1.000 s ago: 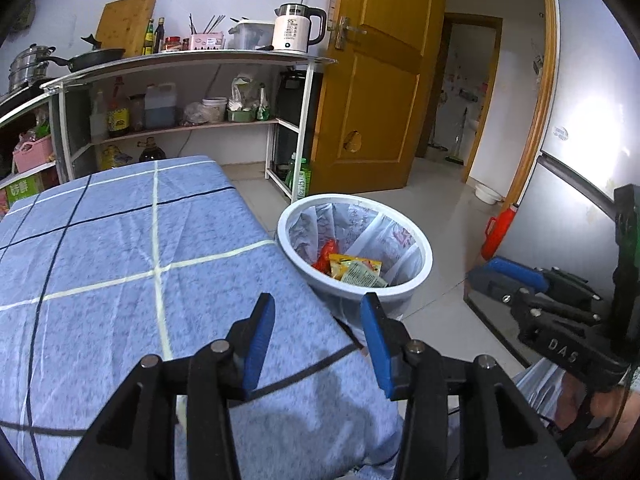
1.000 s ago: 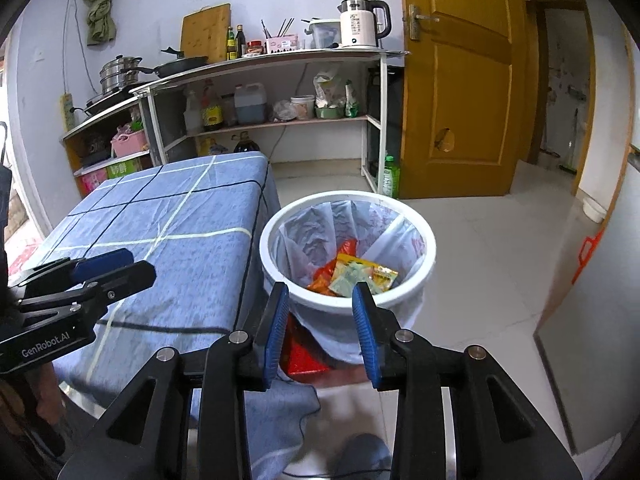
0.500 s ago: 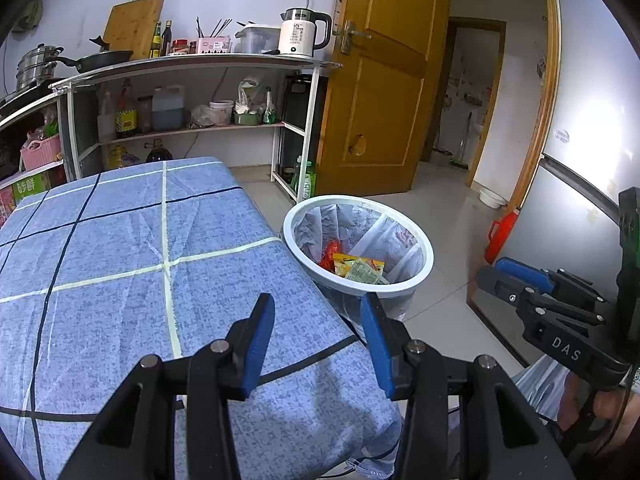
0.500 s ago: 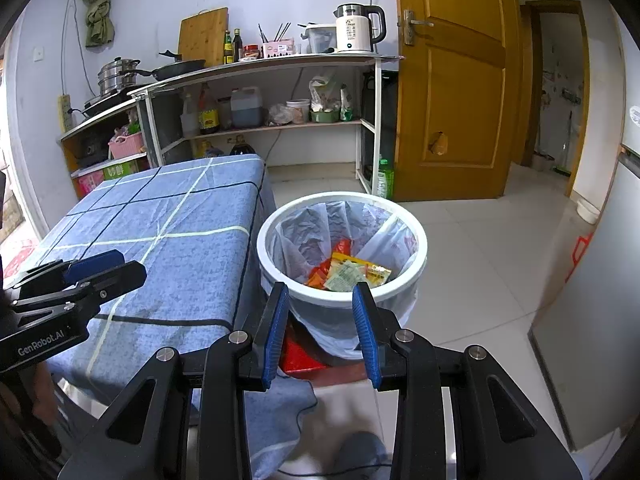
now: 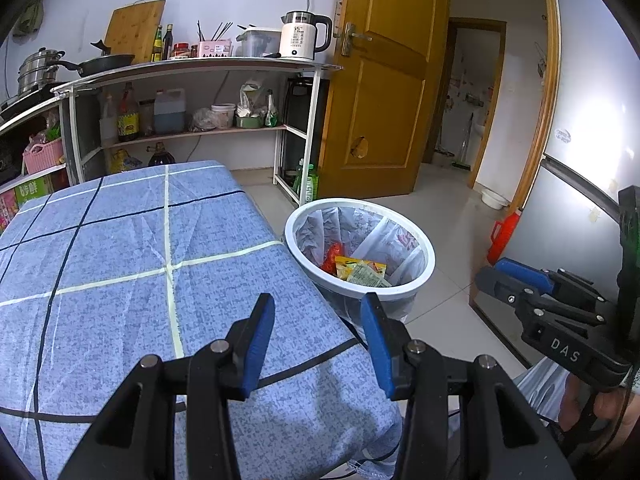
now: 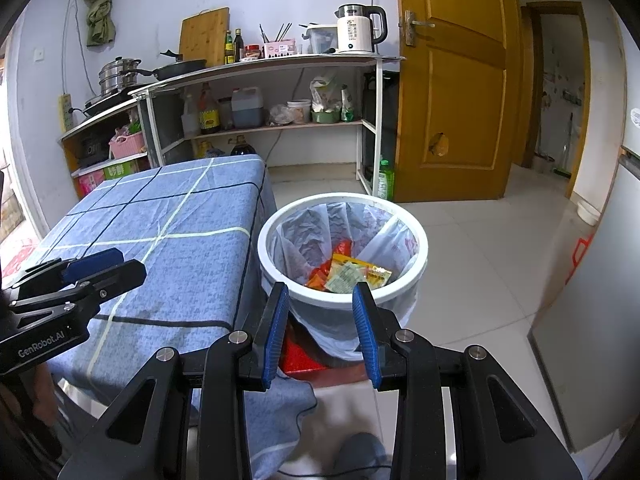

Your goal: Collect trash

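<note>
Kitchen shelving is lining the far wall, carrying a kettle, a cutting board, a frying pan and bottles, with a wooden door standing just to its right.

You are holding the left claw above the near corner of the table, which is wearing a blue checked cloth; its blue-padded fingers are standing spread apart with nothing between them.

You are holding the right claw in the air just in front of the trash bin, its fingers likewise standing apart and gripping nothing. From the left wrist view, that claw is showing at the right edge; from the right wrist view, the left claw is showing at the left edge, over the cloth.

White and lined with a thin plastic bag, the bin is sitting on the tiled floor right beside the table's edge.

Trash is lying at the bottom of the bin: a yellow and green wrapper is resting on top of red and orange packets. A red object is lying on the floor at the bin's base, partly hidden by the claw fingers, so you cannot tell what it is.
</note>
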Motion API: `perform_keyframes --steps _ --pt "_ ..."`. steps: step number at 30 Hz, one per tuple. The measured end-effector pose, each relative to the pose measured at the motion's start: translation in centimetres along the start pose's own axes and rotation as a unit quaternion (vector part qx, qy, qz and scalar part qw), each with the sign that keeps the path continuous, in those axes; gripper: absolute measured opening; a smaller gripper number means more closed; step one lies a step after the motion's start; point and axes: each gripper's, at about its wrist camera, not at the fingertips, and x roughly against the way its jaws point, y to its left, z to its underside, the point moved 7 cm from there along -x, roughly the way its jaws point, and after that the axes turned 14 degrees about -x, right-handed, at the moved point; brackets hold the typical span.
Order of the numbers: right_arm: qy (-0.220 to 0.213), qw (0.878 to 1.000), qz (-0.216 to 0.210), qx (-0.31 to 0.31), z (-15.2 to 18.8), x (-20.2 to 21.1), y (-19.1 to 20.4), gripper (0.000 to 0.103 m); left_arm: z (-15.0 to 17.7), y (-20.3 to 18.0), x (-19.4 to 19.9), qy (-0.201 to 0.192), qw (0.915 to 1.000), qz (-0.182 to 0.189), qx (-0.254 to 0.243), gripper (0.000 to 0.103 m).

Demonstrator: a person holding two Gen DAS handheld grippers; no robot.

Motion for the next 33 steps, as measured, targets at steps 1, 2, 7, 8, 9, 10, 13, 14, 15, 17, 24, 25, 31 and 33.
perform_keyframes --steps 1,2,7,8,9,10,13,14,15,17,24,25,31,33 --pt "0.0 1.0 0.0 0.0 -0.03 -0.06 0.01 0.034 0.0 0.0 0.0 0.0 1.0 -0.001 -0.001 0.047" --pt "0.0 1.0 0.0 0.0 0.04 0.01 0.02 0.034 -0.02 -0.12 0.04 -0.001 1.0 -0.002 -0.001 0.047" --pt "0.0 1.0 0.0 0.001 0.13 0.03 0.12 0.034 -0.03 -0.15 0.02 0.0 1.0 -0.002 -0.002 0.047" --pt "0.0 1.0 0.0 0.001 0.14 0.01 0.14 0.034 -0.04 -0.13 0.02 0.0 1.0 -0.002 -0.002 0.047" --pt "0.0 1.0 -0.001 0.0 0.13 0.0 0.14 0.034 -0.03 -0.16 0.02 0.0 1.0 -0.002 -0.002 0.047" --pt "0.0 1.0 -0.001 0.001 0.13 -0.02 0.18 0.034 -0.02 -0.23 -0.01 0.0 1.0 -0.002 -0.003 0.047" --pt "0.0 1.0 -0.001 0.001 0.14 -0.02 0.17 0.034 -0.03 -0.4 -0.03 0.0 1.0 -0.002 -0.005 0.047" --pt "0.0 1.0 0.001 0.001 0.15 -0.01 0.16 0.034 -0.04 -0.42 -0.06 -0.001 1.0 -0.002 -0.005 0.047" --pt "0.0 1.0 0.001 0.001 0.14 -0.03 0.15 0.034 -0.05 -0.48 -0.08 -0.001 1.0 -0.002 -0.006 0.047" --pt "0.0 1.0 0.0 0.001 0.13 -0.01 0.16 0.034 -0.08 -0.55 -0.09 -0.001 1.0 -0.002 -0.007 0.047" --pt "0.001 1.0 0.0 0.001 0.16 -0.01 0.17 0.034 -0.16 -0.67 -0.01 -0.001 1.0 -0.002 -0.009 0.047" --pt "0.001 1.0 0.0 0.002 0.17 -0.06 0.21 0.034 -0.14 -0.69 -0.02 -0.001 1.0 -0.002 -0.009 0.047" --pt "0.0 1.0 0.0 0.003 0.2 -0.05 0.29 0.034 -0.15 -0.73 0.07 -0.001 1.0 0.0 -0.007 0.047" --pt "0.0 1.0 0.0 0.003 0.22 -0.09 0.32 0.034 -0.17 -0.69 0.12 -0.002 1.0 -0.003 -0.008 0.047"
